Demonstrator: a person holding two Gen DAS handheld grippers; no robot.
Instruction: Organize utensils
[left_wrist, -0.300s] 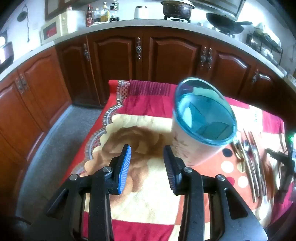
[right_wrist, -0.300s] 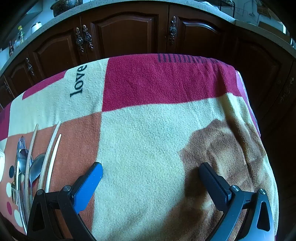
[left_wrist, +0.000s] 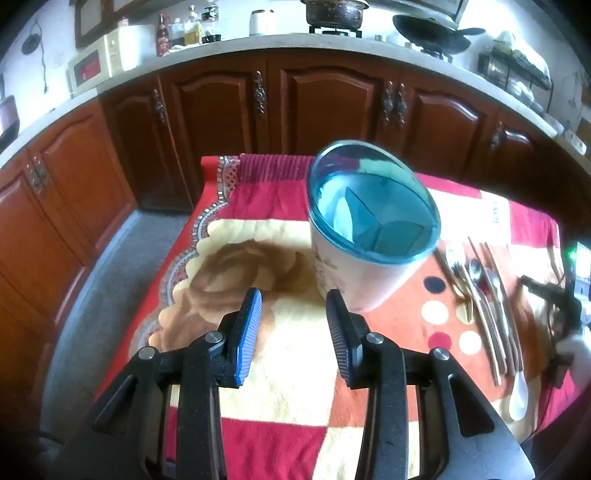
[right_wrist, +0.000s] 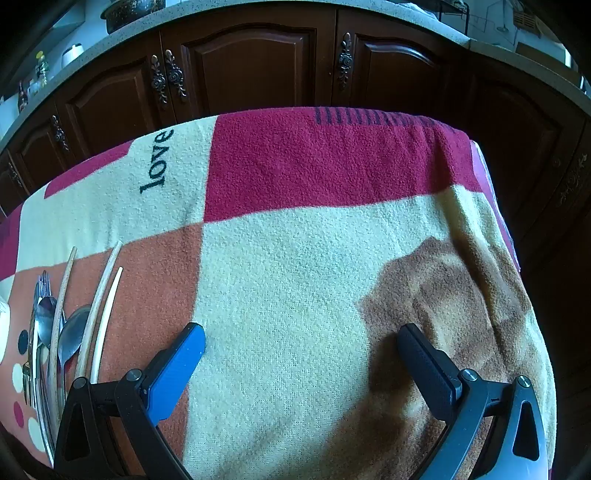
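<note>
A white utensil holder (left_wrist: 373, 221) with a teal divided inside stands on the patchwork blanket (left_wrist: 280, 369) covering the table. My left gripper (left_wrist: 292, 295) is open and empty, with the holder's base just ahead of its right finger. To the holder's right lies a row of utensils (left_wrist: 480, 288): forks, spoons, chopsticks and a white spoon (left_wrist: 519, 391). In the right wrist view the same utensils (right_wrist: 66, 332) and pale chopsticks (right_wrist: 105, 295) lie at the far left. My right gripper (right_wrist: 300, 328) is wide open, tilted down over bare blanket (right_wrist: 314, 258), right of the utensils.
Dark wooden cabinets (left_wrist: 325, 103) run behind the table under a counter holding a microwave (left_wrist: 96, 66), bottles and a pot. Grey floor (left_wrist: 110, 288) lies beyond the table's left edge. The blanket drops off at the far edge (right_wrist: 332, 114) and the right side.
In the left wrist view the holder sits slightly further left and higher. The right wrist view is almost unchanged. Both grippers keep the same gap.
</note>
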